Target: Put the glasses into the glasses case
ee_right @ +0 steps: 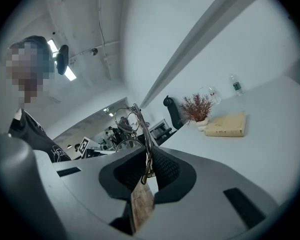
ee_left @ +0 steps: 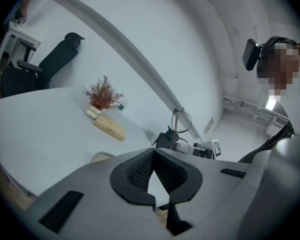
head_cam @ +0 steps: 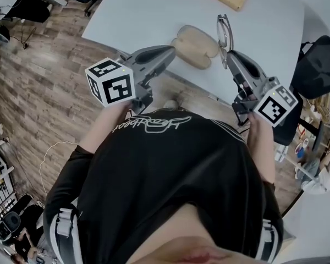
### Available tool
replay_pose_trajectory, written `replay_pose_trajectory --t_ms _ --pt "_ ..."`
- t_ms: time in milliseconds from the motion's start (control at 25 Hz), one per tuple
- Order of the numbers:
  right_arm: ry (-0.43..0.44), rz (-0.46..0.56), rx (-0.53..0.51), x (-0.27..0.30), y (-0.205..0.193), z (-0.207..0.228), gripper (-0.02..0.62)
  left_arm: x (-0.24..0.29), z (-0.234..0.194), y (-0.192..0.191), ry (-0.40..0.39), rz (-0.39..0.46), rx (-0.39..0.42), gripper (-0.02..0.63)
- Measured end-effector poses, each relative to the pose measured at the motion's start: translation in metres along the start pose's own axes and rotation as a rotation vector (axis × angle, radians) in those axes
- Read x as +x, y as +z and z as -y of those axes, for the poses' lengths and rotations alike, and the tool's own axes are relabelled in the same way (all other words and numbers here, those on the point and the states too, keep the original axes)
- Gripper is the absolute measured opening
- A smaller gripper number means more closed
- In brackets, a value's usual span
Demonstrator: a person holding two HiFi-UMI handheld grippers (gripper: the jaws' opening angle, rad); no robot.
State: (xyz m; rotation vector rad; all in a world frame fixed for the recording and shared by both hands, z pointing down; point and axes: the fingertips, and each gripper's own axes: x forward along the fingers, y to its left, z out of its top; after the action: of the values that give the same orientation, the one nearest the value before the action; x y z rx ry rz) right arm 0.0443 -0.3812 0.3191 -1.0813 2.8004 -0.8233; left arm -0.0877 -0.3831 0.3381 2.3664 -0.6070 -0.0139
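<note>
Glasses [head_cam: 224,33] pinched in right gripper [head_cam: 230,55], just right of open glasses case [head_cam: 198,47]; left gripper [head_cam: 169,50] closed, empty, at case's left end.

Office: swivel chair [ee_left: 60,64], white table [head_cam: 143,15]

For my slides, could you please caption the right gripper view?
Right gripper holds the glasses between its jaws, with a white table, tan box and dried plant behind.
</note>
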Motion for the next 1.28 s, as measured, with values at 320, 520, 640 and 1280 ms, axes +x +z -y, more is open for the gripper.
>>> replay_pose_trajectory --t_ms 320,520,640,1280 --pt "-0.020 -0.042 -0.040 0.022 -0.013 0.006 0.032 -0.001 -0.024 -0.011 0.009 -0.033 -0.042 0.006" --pt "-0.040 -0.089 -0.055 0.027 -0.027 0.020 0.032 0.002 -0.040 -0.030 0.049 -0.065 -0.086 0.006" --pt "-0.038 -0.117 -0.036 0.031 -0.038 0.034 0.032 0.005 -0.042 -0.036 0.050 -0.073 -0.102 0.006" --pt "-0.126 -0.346 -0.168 0.061 -0.119 0.089 0.032 0.005 -0.065 -0.056 0.100 -0.106 -0.151 0.006"
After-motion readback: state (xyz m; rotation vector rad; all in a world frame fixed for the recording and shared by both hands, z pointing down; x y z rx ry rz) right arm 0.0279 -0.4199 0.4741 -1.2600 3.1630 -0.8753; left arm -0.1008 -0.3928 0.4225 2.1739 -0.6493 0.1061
